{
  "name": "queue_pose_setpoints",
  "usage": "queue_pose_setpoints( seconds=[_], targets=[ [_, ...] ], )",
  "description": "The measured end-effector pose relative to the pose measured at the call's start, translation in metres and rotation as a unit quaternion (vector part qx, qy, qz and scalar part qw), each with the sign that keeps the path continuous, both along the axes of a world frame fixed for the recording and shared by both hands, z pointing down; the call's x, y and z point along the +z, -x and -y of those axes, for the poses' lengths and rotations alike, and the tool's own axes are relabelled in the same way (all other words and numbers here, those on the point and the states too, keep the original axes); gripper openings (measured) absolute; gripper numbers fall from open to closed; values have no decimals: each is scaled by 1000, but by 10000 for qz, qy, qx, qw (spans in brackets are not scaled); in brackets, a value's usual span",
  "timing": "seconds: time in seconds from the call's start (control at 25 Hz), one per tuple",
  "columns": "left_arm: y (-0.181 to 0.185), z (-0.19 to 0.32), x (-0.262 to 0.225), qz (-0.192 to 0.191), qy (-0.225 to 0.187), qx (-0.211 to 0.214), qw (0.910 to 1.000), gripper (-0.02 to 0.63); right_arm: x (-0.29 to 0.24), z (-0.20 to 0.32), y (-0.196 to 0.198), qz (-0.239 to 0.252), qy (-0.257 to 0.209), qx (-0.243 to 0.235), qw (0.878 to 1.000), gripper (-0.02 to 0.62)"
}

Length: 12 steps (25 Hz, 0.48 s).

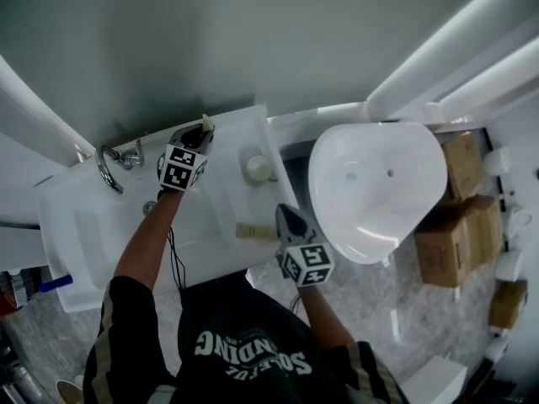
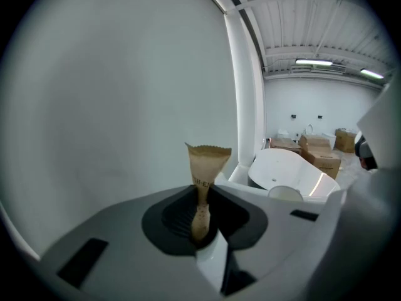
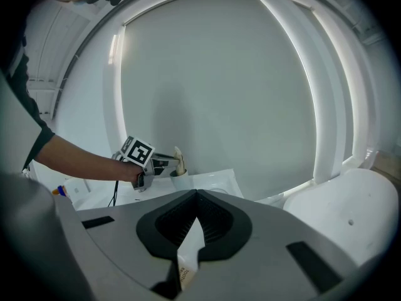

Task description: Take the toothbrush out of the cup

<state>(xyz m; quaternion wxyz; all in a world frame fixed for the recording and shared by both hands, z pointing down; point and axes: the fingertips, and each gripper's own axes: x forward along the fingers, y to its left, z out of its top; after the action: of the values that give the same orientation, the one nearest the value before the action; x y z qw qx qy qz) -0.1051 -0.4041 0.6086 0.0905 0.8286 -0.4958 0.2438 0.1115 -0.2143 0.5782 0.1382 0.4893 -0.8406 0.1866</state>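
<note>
Toothbrush (image 2: 208, 162) gripped; lift next
Your left gripper (image 2: 200, 226) pinches its wrapped top, right gripper (image 3: 190, 246) pinches a paper packet (image 3: 186, 269); draw straight up from the cup (image 3: 180, 174).

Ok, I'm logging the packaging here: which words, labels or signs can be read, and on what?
"SHI-E", cut off: brown wrapper in the left tongs.
"Tooth", cut off: white wrapper in the right tongs.
Shirt print: upside down, too unsure to read.
Marker cubes: black-and-white patterns, no words.

The person wears a black short-sleeved T-shirt (image 1: 244, 331) with white lettering and pale sleeve stripes. The grey left claw (image 1: 205, 128) and right claw (image 1: 285, 215) each bear a white cube with black square markers. A thin black cable (image 1: 174, 263) hangs along the left forearm.
</note>
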Motion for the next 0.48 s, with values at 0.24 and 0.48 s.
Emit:
queue_pose_setpoints(
  seconds=[0.24,0.48],
  targets=[
    [8,-10,-42,-368,-299,-47,9989,57,-2,-1,-1,17,-52,-38,10000,-3],
    [12,-30,-80,-515,-610,-34,9968,57,-7,-7,4,52,-142,-144,9998,-3]
  ],
)
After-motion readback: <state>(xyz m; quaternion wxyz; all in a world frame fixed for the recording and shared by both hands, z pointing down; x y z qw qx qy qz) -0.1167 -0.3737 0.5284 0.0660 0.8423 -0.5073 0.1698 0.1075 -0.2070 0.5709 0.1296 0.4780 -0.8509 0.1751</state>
